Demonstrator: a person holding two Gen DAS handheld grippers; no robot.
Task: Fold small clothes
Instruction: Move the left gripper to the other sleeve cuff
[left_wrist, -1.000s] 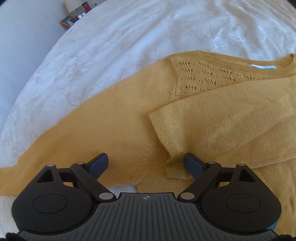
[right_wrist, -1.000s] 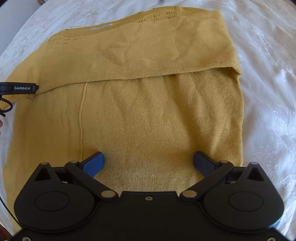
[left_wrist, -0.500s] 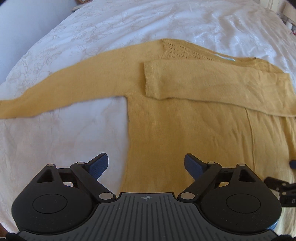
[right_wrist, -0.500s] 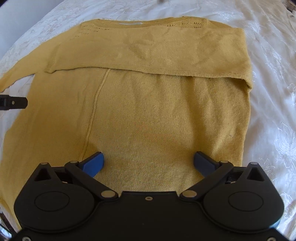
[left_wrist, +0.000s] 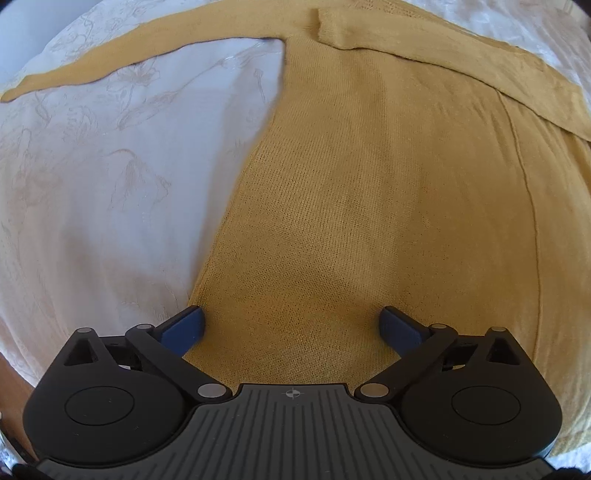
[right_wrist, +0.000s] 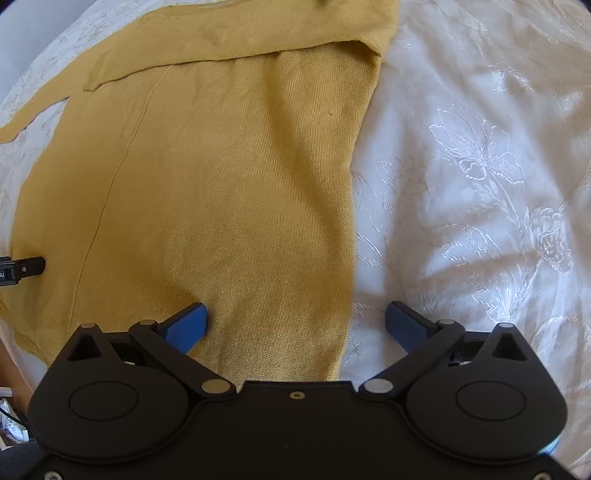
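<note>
A mustard-yellow knit sweater (left_wrist: 369, 192) lies flat on a white bedspread; it also shows in the right wrist view (right_wrist: 221, 177). One sleeve (left_wrist: 443, 55) is folded across the chest. The other sleeve (left_wrist: 110, 62) stretches out to the left. My left gripper (left_wrist: 291, 325) is open over the sweater's lower left corner, its left fingertip at the side edge. My right gripper (right_wrist: 295, 321) is open and straddles the sweater's lower right side edge. Neither holds anything.
The white embroidered bedspread (right_wrist: 480, 166) spreads right of the sweater and also left of it (left_wrist: 110, 184). The tip of the left gripper (right_wrist: 26, 267) shows at the left edge of the right wrist view.
Both grippers have moved back and down toward the sweater's bottom hem. The left went from the folded sleeve to the lower left corner; the right shifted to the right side edge. Both stayed open.
</note>
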